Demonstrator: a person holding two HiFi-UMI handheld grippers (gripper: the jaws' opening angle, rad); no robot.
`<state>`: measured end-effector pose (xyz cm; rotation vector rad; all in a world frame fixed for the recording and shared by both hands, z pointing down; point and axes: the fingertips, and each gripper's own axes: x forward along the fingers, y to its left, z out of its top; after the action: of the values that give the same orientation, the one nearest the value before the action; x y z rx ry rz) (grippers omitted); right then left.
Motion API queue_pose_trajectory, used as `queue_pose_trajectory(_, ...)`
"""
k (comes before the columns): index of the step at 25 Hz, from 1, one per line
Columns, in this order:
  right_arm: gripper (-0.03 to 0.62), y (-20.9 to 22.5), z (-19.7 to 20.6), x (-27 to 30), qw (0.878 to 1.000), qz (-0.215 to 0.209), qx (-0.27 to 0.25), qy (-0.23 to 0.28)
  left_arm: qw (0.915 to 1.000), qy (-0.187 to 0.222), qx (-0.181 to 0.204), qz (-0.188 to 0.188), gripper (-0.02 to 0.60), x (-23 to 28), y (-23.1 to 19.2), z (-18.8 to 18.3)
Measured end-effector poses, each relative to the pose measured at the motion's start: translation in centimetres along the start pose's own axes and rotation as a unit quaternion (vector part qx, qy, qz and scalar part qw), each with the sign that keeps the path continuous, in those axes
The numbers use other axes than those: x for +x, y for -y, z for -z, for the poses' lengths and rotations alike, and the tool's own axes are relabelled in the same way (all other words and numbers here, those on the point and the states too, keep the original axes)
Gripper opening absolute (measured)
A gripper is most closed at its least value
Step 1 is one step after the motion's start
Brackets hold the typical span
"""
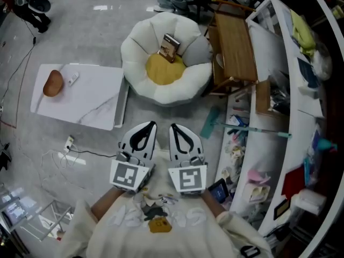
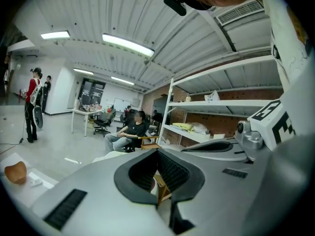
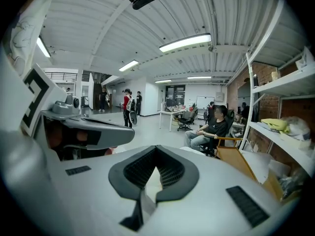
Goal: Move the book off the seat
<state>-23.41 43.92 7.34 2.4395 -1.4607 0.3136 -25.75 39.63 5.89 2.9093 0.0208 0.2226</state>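
A small brown book (image 1: pixel 171 47) stands tilted against the back of a white flower-shaped seat (image 1: pixel 137 44) with a yellow middle (image 1: pixel 161 70). A grey cushion (image 1: pixel 200 50) lies beside the book. My left gripper (image 1: pixel 151 124) and right gripper (image 1: pixel 173 126) hover side by side over the floor in front of the seat, well short of it. Both are shut and hold nothing. In the left gripper view the left gripper (image 2: pixel 158 152) points level across the room, and so does the right gripper (image 3: pixel 156 148) in its own view. The book shows in neither gripper view.
A low white marble table (image 1: pixel 91 106) stands left of the seat with a brown object (image 1: pixel 52 83) and a small white item (image 1: pixel 73 79) on it. A wooden chair (image 1: pixel 234 44) and cluttered shelves (image 1: pixel 293 85) line the right. Cables (image 1: pixel 72 152) lie on the floor. A seated person (image 3: pixel 212 127) is beyond.
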Motion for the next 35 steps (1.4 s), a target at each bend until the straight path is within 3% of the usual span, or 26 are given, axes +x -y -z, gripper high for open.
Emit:
queue_pose_trajectory(5,0.009,-0.9,-0.2,0.6,1.000,-0.010,0.014,-0.001,0.9999,0.012,-0.003,-0.006,0.012,-1.0,-0.8,-0.5)
queue_pose_trajectory(12,0.009,-1.8,-1.3,1.6,1.000,-0.015,-0.015,0.005,0.9996,0.014,-0.008,-0.023,0.011,-1.8,-2.4,-0.8)
queue_pose_trajectory(17,0.009,-2.4,-2.0,1.7,0.999,-0.032,0.005,0.034,0.9997,0.013,-0.003,-0.022,0.011,-1.7,-2.2,-0.7)
queue_pose_trajectory(22,0.009,-2.4,-2.1,1.3,0.999,-0.021,0.001,0.035,0.9999,0.005,-0.014,-0.008,0.012,-1.5,-1.7,-0.2)
queue_pose_trajectory(29,0.009,0.1,-0.7,1.0,1.000,0.007,0.015,0.004,0.9996,-0.010,-0.020,0.016,0.011,0.4,-0.9,0.2)
queue_pose_trajectory(35,0.009,2.5,-0.3,3.3,0.999,0.006,0.035,-0.009,0.9995,-0.019,-0.024,-0.001,0.011,2.9,-2.2,-0.1)
